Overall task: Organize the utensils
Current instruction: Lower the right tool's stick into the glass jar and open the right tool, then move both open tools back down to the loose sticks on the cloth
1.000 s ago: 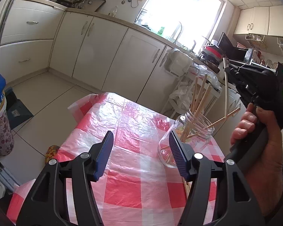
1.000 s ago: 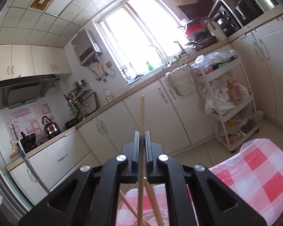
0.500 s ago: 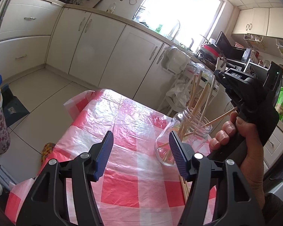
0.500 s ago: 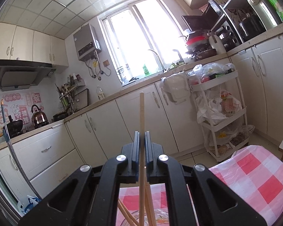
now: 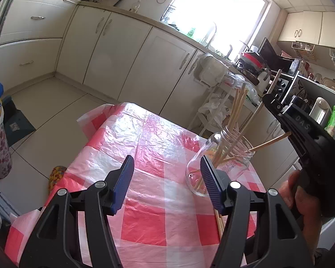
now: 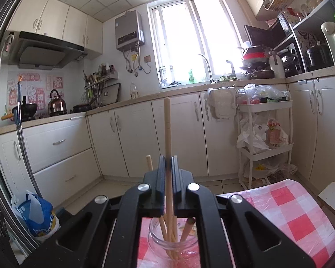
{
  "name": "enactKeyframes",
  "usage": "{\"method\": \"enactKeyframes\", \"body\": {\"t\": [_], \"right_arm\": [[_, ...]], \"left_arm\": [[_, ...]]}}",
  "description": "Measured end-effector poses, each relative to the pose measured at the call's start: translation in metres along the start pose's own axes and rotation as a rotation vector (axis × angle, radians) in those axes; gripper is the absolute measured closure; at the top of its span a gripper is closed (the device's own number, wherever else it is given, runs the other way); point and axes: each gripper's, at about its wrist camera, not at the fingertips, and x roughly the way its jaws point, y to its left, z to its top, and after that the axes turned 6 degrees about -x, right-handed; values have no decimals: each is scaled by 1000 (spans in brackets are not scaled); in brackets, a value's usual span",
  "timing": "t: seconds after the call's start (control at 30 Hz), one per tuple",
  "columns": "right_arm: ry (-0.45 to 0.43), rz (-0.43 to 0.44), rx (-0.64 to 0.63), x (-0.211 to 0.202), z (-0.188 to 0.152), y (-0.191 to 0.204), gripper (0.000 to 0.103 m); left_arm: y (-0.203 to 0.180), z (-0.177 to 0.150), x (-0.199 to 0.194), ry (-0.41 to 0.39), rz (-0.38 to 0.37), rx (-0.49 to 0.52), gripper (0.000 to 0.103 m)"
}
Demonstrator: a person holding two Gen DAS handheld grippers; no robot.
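A clear glass jar [image 5: 221, 158] stands on the red-and-white checked tablecloth [image 5: 158, 147] and holds several wooden chopsticks. My right gripper [image 6: 167, 167] is shut on one wooden chopstick [image 6: 167, 129], held upright with its lower end inside the jar [image 6: 174, 243]. In the left wrist view the right gripper [image 5: 270, 97] hovers above the jar, the chopstick [image 5: 252, 120] slanting down into it. My left gripper [image 5: 166, 174] is open and empty, low over the cloth just left of the jar. Loose chopsticks [image 5: 218, 221] lie on the cloth behind its right finger.
White kitchen cabinets [image 5: 127, 51] run along the far wall under a bright window. A white trolley with bags [image 6: 263, 134] stands past the table's far edge. A blue-and-white bag [image 6: 38, 214] sits on the floor at left.
My right gripper has come down with the chopstick, whose lower end has gone into the jar. The left gripper has stayed open in about the same place.
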Motion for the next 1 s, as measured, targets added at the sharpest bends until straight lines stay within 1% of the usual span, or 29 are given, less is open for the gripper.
{"method": "enactKeyframes", "body": {"t": [0.13, 0.2, 0.23, 0.3, 0.4, 0.47, 0.5, 0.53, 0.57, 0.6, 0.67, 0.7, 0.73, 0.8, 0.87, 0.93, 1.0], "right_arm": [[34, 8, -41, -5, 0, 0, 96], [38, 8, -43, -9, 2, -4, 83], [41, 14, -42, -12, 4, -6, 82], [22, 17, -34, -24, 13, -10, 81], [-43, 19, -39, -56, 31, -17, 78], [-41, 20, -46, -76, 38, -24, 78], [-10, 23, -49, -84, 38, -29, 78], [40, 29, -45, -89, 35, -34, 78], [112, 48, -29, -92, 27, -40, 77], [208, 83, -8, -91, 14, -45, 78], [410, 134, 16, -85, -22, -48, 78], [490, 152, 9, -83, -41, -46, 83], [565, 158, 5, -79, -59, -44, 84], [657, 174, 31, -73, -85, -43, 86], [721, 173, 36, -67, -99, -39, 87], [755, 189, 31, -65, -108, -34, 87], [774, 182, -5, -67, -114, -31, 88]], "left_arm": [[-1, 0, 0, 2, 7, 3, 43], [-1, 0, 1, 7, 12, 3, 42], [-1, 0, 2, 9, 16, 3, 42], [-2, 0, 3, 15, 18, 4, 42], [-3, 0, 6, 33, 18, 10, 42], [-5, 0, 8, 51, 21, 19, 41], [-7, 0, 10, 75, 25, 25, 41], [-9, -1, 11, 104, 23, 28, 41], [-12, -3, 9, 126, 14, 32, 41], [-17, -5, 7, 143, 17, 44, 41], [-27, -10, 2, 176, 16, 75, 41], [-31, -14, 0, 193, 14, 88, 40], [-35, -17, -3, 206, 17, 99, 40], [-44, -25, -7, 229, 23, 127, 40], [-52, -34, -12, 248, 35, 157, 39], [-57, -41, -15, 272, 43, 182, 39], [-62, -47, -17, 292, 47, 207, 39]]}}
